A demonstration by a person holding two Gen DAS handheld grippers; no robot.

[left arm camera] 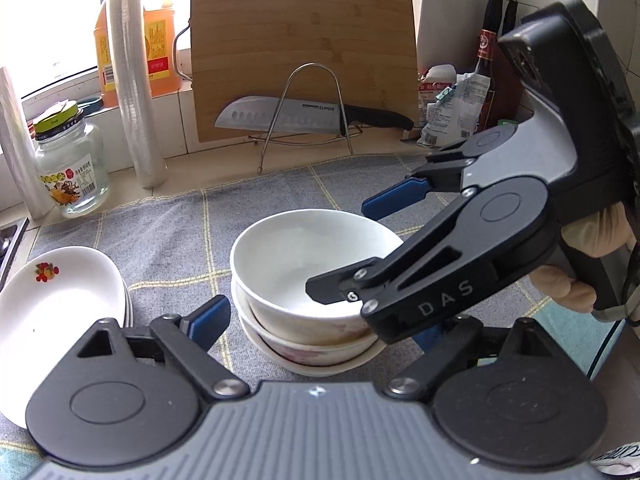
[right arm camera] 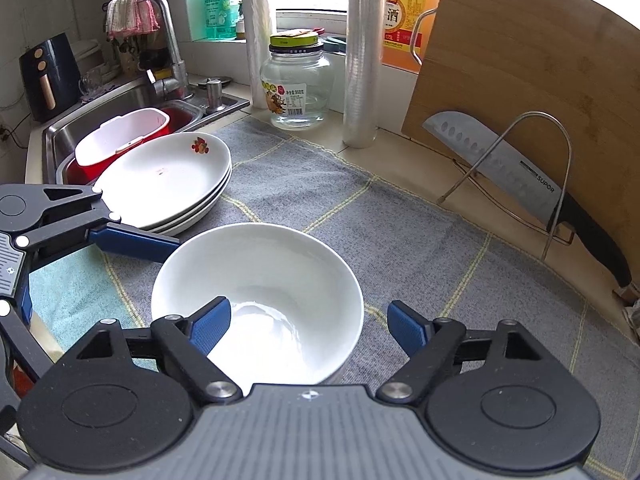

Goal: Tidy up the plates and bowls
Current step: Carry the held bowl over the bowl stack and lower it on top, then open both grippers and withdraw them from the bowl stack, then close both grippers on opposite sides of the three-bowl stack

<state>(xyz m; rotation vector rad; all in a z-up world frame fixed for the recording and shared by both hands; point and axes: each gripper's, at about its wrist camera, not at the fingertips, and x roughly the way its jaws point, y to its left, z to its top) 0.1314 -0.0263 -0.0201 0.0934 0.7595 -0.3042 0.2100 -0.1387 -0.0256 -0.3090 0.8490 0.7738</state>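
Note:
A stack of white bowls [left arm camera: 304, 280] stands on the grey checked cloth [left arm camera: 180, 248]; the top bowl [right arm camera: 260, 288] is empty. My right gripper [right arm camera: 308, 324] is open and straddles the top bowl's near rim, one finger inside and one outside; it also shows in the left wrist view [left arm camera: 340, 248]. My left gripper [left arm camera: 320, 324] is open and empty just in front of the bowl stack; one blue finger [right arm camera: 136, 242] shows in the right wrist view. A stack of white plates [right arm camera: 168, 180] with a fruit print sits to the left [left arm camera: 52, 312].
A bamboo cutting board [left arm camera: 304, 60] and a knife [left arm camera: 288, 116] on a wire rack stand at the back. A glass jar [left arm camera: 72, 168], plastic-wrap rolls [left arm camera: 132, 80] and an oil bottle [left arm camera: 156, 40] line the sill. A sink [right arm camera: 120, 120] holding a red-and-white tub lies left.

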